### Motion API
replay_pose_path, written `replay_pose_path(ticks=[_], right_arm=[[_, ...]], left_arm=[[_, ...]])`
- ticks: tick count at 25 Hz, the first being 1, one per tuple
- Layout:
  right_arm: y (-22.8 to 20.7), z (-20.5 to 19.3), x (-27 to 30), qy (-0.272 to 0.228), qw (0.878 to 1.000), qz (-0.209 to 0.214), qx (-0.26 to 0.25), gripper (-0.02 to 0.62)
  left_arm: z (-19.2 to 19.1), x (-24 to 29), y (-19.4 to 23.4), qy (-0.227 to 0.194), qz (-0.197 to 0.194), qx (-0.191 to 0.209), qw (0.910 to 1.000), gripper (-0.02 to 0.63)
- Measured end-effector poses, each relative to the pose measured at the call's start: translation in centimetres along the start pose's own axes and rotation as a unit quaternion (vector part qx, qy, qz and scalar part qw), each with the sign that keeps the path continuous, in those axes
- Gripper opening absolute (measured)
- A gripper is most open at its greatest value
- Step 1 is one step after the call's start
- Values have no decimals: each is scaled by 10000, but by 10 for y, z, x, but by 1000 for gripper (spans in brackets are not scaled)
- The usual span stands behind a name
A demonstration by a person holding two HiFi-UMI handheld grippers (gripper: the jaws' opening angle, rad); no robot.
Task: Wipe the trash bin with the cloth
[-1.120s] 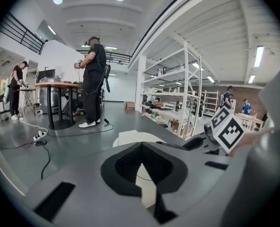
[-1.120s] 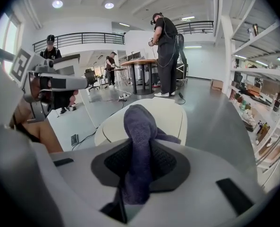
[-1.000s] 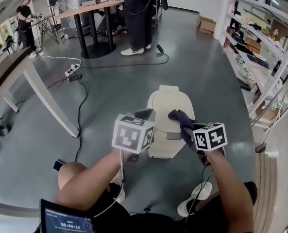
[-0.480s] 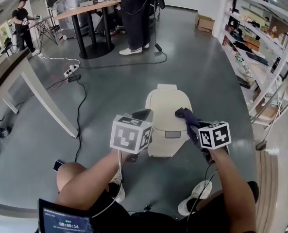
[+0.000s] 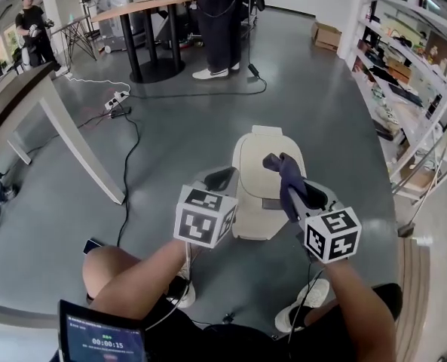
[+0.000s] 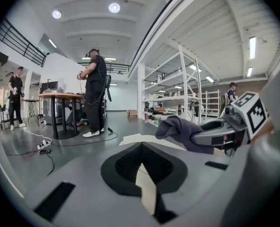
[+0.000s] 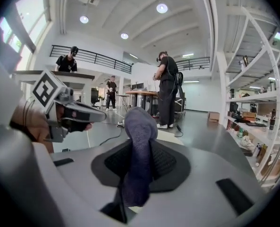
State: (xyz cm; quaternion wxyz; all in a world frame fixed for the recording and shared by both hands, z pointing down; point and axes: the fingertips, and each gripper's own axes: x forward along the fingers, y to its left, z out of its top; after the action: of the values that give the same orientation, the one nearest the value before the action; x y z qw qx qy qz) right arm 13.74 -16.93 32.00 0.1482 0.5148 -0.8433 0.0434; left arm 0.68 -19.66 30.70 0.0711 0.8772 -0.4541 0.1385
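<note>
My right gripper (image 7: 136, 183) is clamped on the dark cloth (image 7: 140, 131), held just over the cream trash bin (image 5: 255, 161) on the floor, so I judge the wipe is about to start (contact unclear). My left gripper (image 6: 144, 178) is narrowly parted and empty beside it. Next I should press the cloth down and sweep.

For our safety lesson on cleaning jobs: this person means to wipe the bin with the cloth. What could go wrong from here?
1. The cloth is bunched in the right claw and sticks out as a narrow wad, so the hard claw may scrape the bin lid.
2. The left claw grips nothing, so the bin seems unsteadied. Pressure could shove or tip it.
</note>
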Motion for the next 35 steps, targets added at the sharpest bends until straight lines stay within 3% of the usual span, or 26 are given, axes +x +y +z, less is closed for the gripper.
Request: replay_pose_path(ticks=[6, 10, 15, 22, 24, 27, 32, 35], right_arm=[[57, -7, -9, -585, 9971, 163, 463, 91], [90, -24, -5, -709, 9972, -130, 194, 91], [113, -43, 3, -907, 9950, -390, -128, 91], [147, -55, 23, -1014, 9932, -563, 23, 91], [161, -59, 24, -1015, 9938, -460, 23, 91], [174, -74, 22, -914, 9954, -269, -76, 91], [157, -96, 32, -640, 9970, -430, 64, 91], [147, -103, 33, -541, 9971, -527, -7, 91]], left_arm=[[-24, -37, 9, -865, 181, -383, 9954, -3], [-53, -63, 14, -912, 344, -407, 9944, -3], [-59, -73, 19, -1090, 346, -331, 9929, -2], [-76, -78, 23, -930, 409, -599, 9930, -2], [-85, -83, 25, -863, 430, -638, 9933, -3], [-97, -92, 32, -827, 518, -1009, 9901, -2], [-110, -88, 39, -679, 527, -1465, 9855, -3], [-116, -82, 37, -566, 534, -1452, 9863, -2]])
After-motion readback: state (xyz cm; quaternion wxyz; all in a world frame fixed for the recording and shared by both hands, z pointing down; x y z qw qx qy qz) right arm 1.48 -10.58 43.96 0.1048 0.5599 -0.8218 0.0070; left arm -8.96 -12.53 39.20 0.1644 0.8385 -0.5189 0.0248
